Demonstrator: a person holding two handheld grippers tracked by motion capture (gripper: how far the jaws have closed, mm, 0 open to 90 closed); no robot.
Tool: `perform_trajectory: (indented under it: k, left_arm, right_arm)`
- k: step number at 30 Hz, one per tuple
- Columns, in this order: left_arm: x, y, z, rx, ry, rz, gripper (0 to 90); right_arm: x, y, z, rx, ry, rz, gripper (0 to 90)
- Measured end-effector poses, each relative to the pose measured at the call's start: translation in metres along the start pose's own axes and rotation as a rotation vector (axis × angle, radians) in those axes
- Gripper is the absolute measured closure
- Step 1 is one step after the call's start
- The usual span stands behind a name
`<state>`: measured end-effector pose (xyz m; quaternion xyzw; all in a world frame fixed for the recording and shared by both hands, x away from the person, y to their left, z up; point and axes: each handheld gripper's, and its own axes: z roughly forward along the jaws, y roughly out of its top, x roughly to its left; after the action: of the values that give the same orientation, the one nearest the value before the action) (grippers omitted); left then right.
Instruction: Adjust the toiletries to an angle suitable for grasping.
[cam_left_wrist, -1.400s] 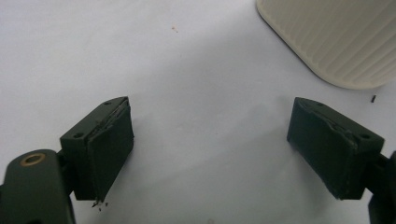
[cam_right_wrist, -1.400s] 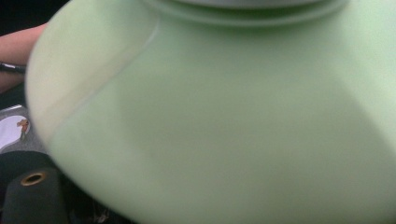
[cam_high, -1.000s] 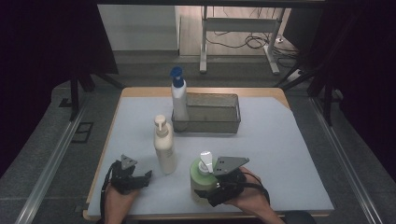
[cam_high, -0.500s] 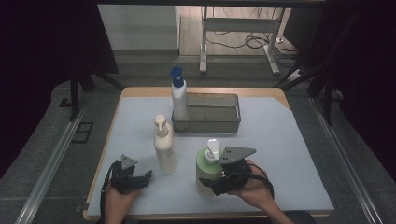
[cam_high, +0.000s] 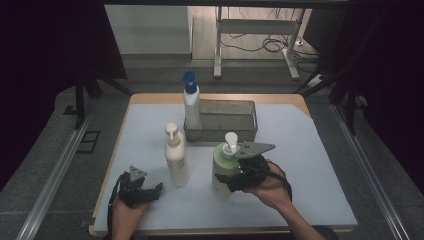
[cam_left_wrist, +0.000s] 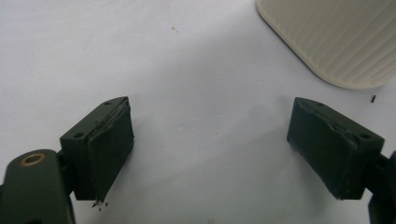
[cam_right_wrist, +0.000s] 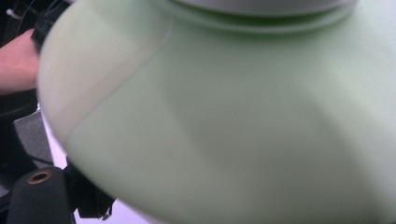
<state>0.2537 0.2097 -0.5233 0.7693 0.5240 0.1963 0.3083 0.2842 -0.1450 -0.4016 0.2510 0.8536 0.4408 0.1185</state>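
**Green pump bottle carried toward the wire basket**

At 7 o'clock on the pale blue table cover (cam_high: 310, 150), the left gripper (cam_high: 137, 187) has kept its place, its jaws wide apart on nothing. Just right of it stands a cream ribbed plastic pump bottle (cam_high: 176, 155), untouched. At centre, the right gripper (cam_high: 239, 176) is clamped on a squat pale green plastic pump bottle (cam_high: 223, 165) with a white pump head. Over the last second that bottle has travelled up the table toward 12 o'clock and tilted less; it now sits upright just below the grey wire-mesh basket (cam_high: 235, 122). A white spray bottle with a blue cap (cam_high: 192, 105) stands at the basket's left end. The green bottle seems headed for the basket next.
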Motion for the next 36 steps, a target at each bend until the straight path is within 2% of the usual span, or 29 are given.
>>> perform_trajectory:
  k: [19,27,36]
  left_arm:
    - [0.000,0.000,0.000,-0.003,0.001,-0.001,14.4]
    - [0.000,0.000,0.000,-0.004,0.002,0.000,14.4]
    - [0.000,0.000,0.000,-0.004,0.001,0.000,14.3]
  right_arm:
    - [-0.025,0.037,0.010,-0.019,-0.051,0.019,12.8]
    - [-0.038,0.049,0.014,-0.030,-0.081,0.022,12.8]
    - [-0.052,0.061,0.020,-0.039,-0.101,0.046,12.8]
